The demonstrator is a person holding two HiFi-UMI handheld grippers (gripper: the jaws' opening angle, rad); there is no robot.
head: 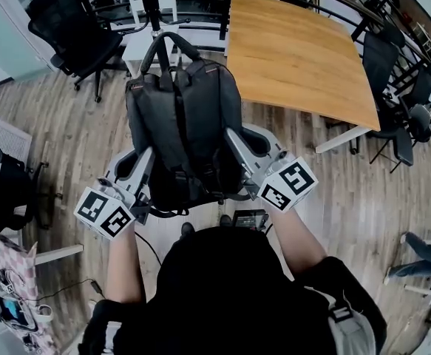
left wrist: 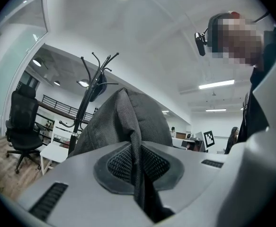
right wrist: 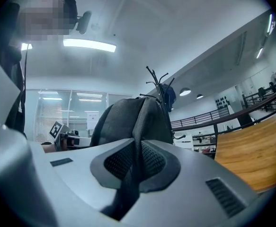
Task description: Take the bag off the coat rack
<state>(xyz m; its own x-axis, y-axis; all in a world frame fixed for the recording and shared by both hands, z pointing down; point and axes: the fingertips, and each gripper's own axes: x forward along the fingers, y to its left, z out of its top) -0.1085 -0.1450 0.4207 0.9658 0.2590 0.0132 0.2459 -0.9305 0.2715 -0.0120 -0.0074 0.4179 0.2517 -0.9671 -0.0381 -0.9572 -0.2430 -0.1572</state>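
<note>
A dark grey backpack (head: 189,120) hangs in front of me, its back panel and shoulder straps facing me. My left gripper (head: 148,161) is shut on the left strap (left wrist: 137,174), and my right gripper (head: 233,145) is shut on the right strap (right wrist: 132,174). The black coat rack (head: 150,6) stands just behind the bag. Its hooks (left wrist: 97,63) rise above the bag's top in the left gripper view, and the rack (right wrist: 157,82) also shows in the right gripper view. The bag's top handle (head: 168,38) loops close to the pole; I cannot tell whether it touches a hook.
A wooden table (head: 296,50) stands at the right, close to the bag. Black office chairs (head: 75,28) stand at the back left, the left edge (head: 4,191) and the right (head: 392,65). A small white table (head: 143,44) sits behind the rack. A person's legs (head: 422,251) show at the far right.
</note>
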